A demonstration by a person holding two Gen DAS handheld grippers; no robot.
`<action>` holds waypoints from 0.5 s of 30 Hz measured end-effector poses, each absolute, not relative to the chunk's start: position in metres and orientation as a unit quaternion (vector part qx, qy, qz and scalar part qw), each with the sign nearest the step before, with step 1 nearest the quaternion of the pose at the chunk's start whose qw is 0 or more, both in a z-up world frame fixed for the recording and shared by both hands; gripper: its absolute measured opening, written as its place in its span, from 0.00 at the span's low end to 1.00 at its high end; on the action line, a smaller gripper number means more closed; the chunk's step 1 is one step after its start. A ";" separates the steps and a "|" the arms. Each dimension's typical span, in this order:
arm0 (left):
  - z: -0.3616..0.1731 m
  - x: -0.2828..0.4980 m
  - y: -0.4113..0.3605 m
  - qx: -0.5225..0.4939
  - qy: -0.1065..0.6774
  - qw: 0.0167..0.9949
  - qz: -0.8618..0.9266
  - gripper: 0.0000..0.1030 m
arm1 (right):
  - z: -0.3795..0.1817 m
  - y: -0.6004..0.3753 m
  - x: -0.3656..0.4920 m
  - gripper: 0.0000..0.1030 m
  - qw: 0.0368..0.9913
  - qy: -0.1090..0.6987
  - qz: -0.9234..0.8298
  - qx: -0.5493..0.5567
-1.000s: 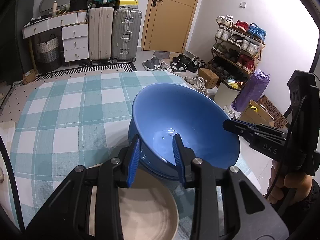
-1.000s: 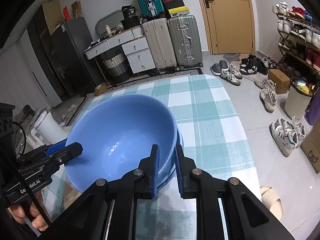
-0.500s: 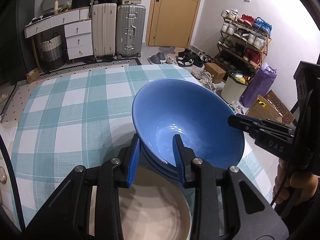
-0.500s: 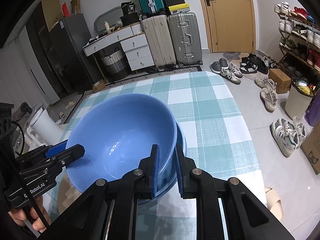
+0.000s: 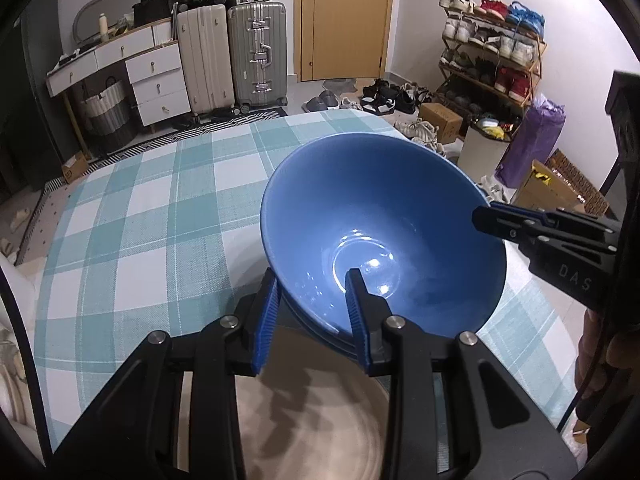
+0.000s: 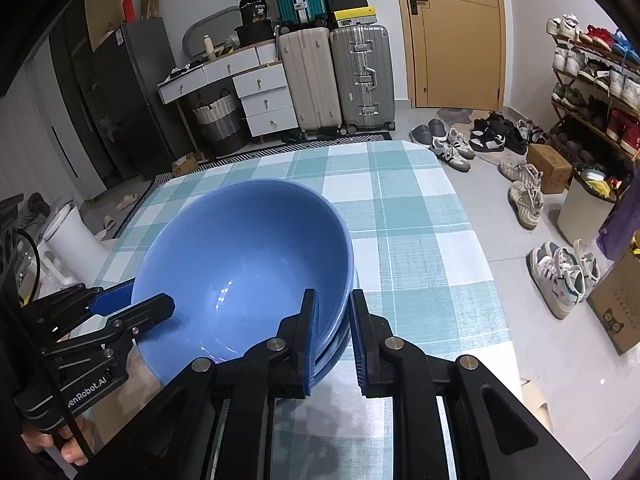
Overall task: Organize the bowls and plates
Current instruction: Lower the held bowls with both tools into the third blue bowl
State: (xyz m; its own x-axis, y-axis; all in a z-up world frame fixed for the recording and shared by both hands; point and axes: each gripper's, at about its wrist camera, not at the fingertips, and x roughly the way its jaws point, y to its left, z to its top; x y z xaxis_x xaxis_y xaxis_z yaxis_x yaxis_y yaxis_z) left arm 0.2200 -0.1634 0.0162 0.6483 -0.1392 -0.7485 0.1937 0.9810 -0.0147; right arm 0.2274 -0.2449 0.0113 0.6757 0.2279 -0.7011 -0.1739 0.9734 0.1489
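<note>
Left wrist view: left gripper (image 5: 312,292) is clamped on the near rim of the blue bowl (image 5: 380,216), one pad inside, one outside against the wall. Right gripper (image 6: 334,312) pinches the opposite rim the same way; its jaws are nearly closed on the thin edge. So it's a two-handed carry, bowl between both grippers and tilted a little, rim lower on the left-gripper side. More blue rims show under the held bowl (image 6: 344,344), looks like a nested stack, can't tell how many or whether they are gripped too. Key relation: beige plate (image 5: 312,420) sits directly below and just nearer than the left jaws, on the checked tablecloth (image 5: 140,240); bowl base appears just above the plate's far edge, and I can't confirm contact. Left hand is the one nearer the plate, so I'd guess it leads the set-down. Versus a second ago: both hands have dropped, left more, the plate fills more of the left view, and grip widths are unchanged.
</note>
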 end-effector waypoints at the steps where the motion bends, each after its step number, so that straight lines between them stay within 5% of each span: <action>1: 0.015 0.220 -0.164 0.035 0.410 0.907 -0.092 0.28 | 0.010 -0.245 0.228 0.16 0.915 0.388 0.109 0.035; 15: 0.007 0.223 -0.171 0.076 0.413 0.904 -0.079 0.29 | 0.010 -0.242 0.227 0.17 0.916 0.387 0.101 0.020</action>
